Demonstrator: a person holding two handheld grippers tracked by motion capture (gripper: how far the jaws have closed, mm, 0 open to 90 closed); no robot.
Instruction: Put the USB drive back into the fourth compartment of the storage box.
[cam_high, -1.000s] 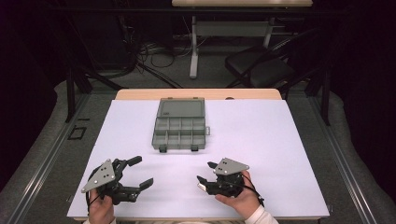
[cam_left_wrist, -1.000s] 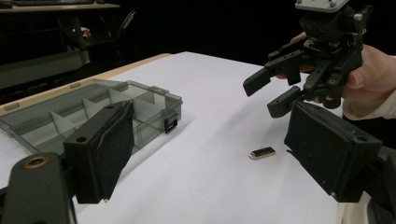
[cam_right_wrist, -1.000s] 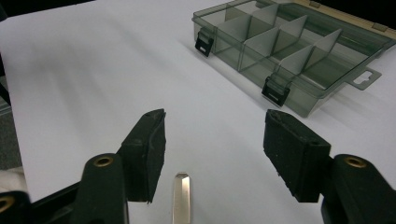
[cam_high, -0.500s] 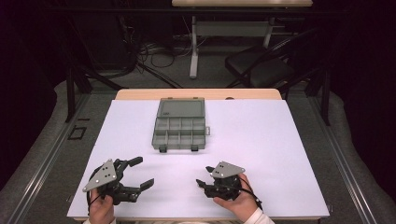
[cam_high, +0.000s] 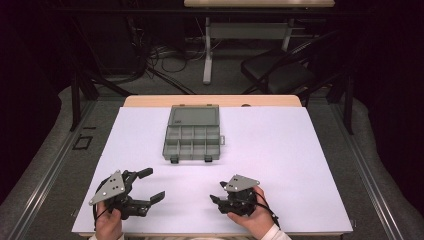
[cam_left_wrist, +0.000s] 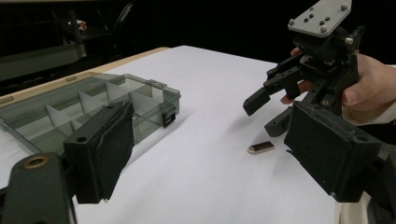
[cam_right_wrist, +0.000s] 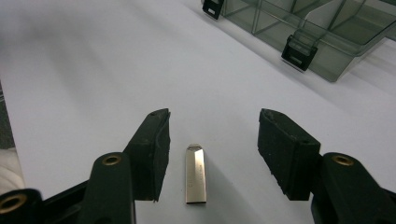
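My right gripper (cam_right_wrist: 212, 154)'s jaws have just been closing, still apart astride a small metal USB stick (cam_right_wrist: 195, 173), nearer the left jaw, untouched. My left gripper (cam_high: 150, 185) gapes empty. From above, the stick hides under the gripper. White table (cam_high: 300, 150); dark room beyond; clear organizer box (cam_high: 192, 137) well apart.

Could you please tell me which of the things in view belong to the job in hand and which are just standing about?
In the job:
- silver USB stick, lying between the right gripper fingers, which have just been closing, untouched
- open compartment box

Standing about:
- left gripper, open, idle
- black chair behind the table
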